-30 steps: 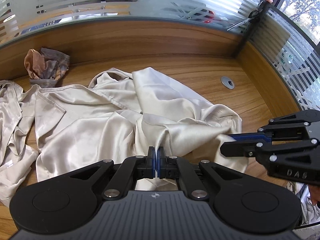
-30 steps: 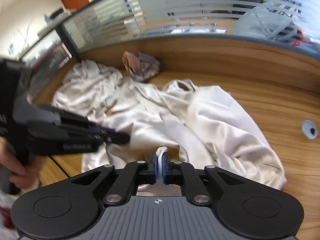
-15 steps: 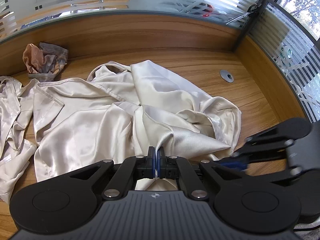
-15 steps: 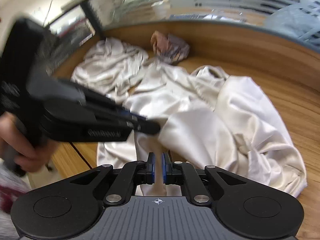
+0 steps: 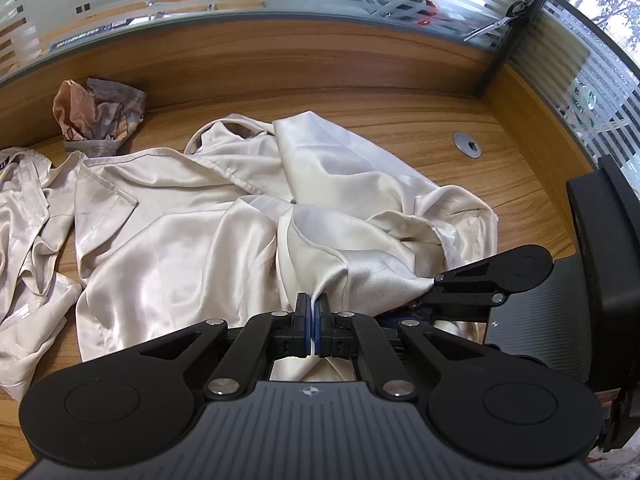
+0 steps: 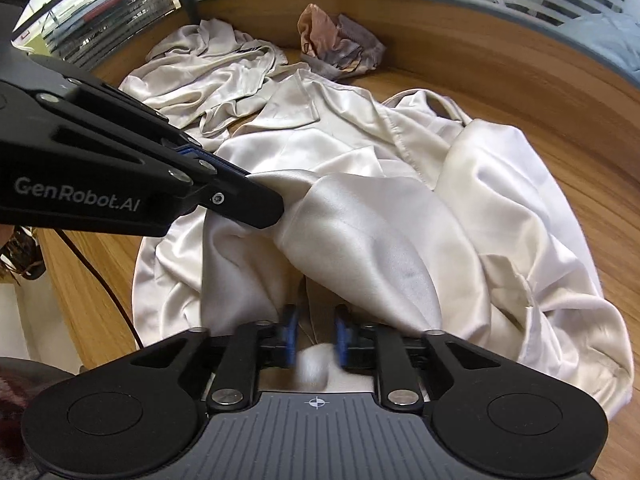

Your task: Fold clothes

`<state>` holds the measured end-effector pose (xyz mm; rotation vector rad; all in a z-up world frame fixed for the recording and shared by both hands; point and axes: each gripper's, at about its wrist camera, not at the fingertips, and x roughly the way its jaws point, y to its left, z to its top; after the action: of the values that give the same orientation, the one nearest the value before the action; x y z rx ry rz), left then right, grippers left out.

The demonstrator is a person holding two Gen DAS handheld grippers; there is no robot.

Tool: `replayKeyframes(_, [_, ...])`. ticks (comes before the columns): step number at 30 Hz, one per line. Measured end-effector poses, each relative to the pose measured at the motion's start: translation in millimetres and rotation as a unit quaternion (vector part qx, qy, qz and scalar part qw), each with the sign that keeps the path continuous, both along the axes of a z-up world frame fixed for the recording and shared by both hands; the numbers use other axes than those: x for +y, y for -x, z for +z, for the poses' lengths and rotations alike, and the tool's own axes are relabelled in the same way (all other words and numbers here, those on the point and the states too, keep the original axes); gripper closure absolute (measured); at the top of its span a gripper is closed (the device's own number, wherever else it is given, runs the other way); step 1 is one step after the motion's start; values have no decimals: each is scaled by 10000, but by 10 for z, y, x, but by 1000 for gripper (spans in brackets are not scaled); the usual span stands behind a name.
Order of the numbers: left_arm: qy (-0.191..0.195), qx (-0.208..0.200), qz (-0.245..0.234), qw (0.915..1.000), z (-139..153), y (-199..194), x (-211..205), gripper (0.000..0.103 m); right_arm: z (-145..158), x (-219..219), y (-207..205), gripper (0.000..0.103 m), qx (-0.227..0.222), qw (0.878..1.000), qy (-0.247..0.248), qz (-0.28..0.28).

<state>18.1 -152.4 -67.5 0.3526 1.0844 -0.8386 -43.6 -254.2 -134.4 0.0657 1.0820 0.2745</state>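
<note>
The left gripper (image 5: pixel 311 322) is pinched tight on the shiny cream satin shirt (image 5: pixel 224 220), anchoring that fold. Just beside it, the right gripper (image 6: pixel 315 334) has just been opening, cloth loose between its jaws, probably to regrip.

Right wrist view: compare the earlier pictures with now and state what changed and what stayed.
The right gripper has dropped toward the cream satin garment and its jaws have just been opening, releasing the fabric. The left gripper stays shut on its fold; the crumpled brown cloth is unmoved.
</note>
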Motion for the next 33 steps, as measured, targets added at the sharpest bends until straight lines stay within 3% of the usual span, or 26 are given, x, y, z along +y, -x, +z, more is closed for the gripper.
replayKeyframes(2, [-45, 4, 21, 10000, -32, -14, 13, 101, -48, 23, -25, 73, 9, 10000, 15, 19])
replayKeyframes(13, [-278, 73, 261, 9992, -230, -112, 96, 101, -355, 160, -178, 75, 187, 9996, 137, 159])
replayKeyframes(19, [-301, 68, 370, 9988, -253, -140, 123, 101, -457, 142, -220, 94, 249, 9996, 149, 72])
replayKeyframes(26, [-235, 39, 443, 9987, -214, -193, 117, 101, -132, 36, -119, 97, 20, 9997, -226, 19])
replayKeyframes(33, [-98, 45, 377, 9992, -163, -165, 103, 101, 379, -197, 3, 98, -211, 9903, -1301, -446])
